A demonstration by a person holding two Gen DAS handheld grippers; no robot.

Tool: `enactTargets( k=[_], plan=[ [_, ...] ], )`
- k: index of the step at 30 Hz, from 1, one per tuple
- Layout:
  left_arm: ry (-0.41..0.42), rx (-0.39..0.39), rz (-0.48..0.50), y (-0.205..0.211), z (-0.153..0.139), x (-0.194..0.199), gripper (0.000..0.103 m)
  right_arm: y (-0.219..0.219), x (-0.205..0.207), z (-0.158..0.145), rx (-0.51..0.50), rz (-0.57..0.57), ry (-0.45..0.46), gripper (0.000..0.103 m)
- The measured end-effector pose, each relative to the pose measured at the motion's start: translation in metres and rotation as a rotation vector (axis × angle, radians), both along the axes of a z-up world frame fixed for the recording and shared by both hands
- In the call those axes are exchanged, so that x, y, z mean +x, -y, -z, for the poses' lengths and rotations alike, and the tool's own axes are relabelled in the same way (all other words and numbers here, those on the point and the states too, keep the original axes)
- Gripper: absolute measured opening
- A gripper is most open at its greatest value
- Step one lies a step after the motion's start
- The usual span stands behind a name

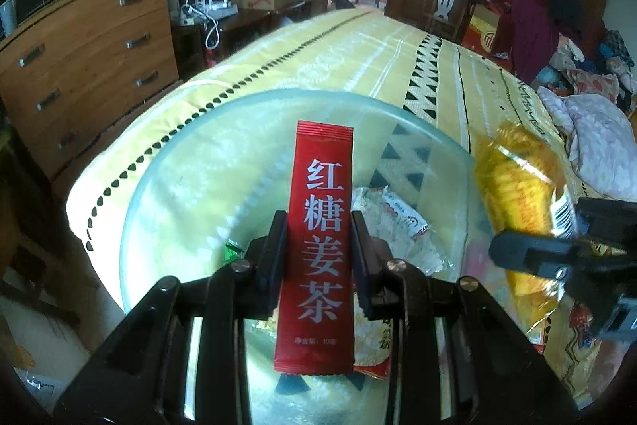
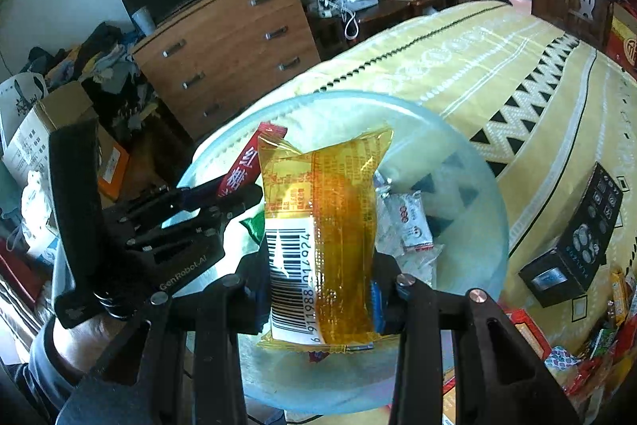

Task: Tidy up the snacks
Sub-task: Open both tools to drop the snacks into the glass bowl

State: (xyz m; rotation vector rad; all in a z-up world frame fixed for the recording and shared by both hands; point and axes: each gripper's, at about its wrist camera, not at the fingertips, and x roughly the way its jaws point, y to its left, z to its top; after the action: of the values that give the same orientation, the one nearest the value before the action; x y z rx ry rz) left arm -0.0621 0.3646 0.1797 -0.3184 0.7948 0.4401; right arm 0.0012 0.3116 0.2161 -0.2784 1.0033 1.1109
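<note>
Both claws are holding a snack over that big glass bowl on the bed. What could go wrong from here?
The left gripper pinches only the narrow red sachet, which stands tall above its fingers; it might tip outside the glass bowl when let go. The right gripper holds the yellow packet close beside the left one, so the two could bump. The bowl rests on soft bedding, so a knock could tilt it.

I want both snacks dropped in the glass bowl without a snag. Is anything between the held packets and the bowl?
Nothing visible. The red sachet in the left gripper and the yellow packet in the right gripper both hang over the bowl, with only loose wrapped snacks at its bottom.
</note>
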Motion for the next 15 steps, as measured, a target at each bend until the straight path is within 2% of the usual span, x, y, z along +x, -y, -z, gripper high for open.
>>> enactTargets(
  k=[13, 14, 15],
  plan=[
    [-0.005, -0.008, -0.021, -0.009, 0.004, -0.001, 0.032, -0.013, -0.009, 0.015, -0.028, -0.033, -0.009, 0.041],
    [-0.015, -0.016, -0.017, -0.009, 0.006, 0.0, 0.036, -0.015, -0.011, 0.017, -0.039, -0.039, -0.008, 0.043],
    [-0.019, -0.022, -0.014, -0.009, 0.007, 0.001, 0.044, -0.016, -0.012, 0.017, -0.043, -0.043, -0.005, 0.046]
  ],
)
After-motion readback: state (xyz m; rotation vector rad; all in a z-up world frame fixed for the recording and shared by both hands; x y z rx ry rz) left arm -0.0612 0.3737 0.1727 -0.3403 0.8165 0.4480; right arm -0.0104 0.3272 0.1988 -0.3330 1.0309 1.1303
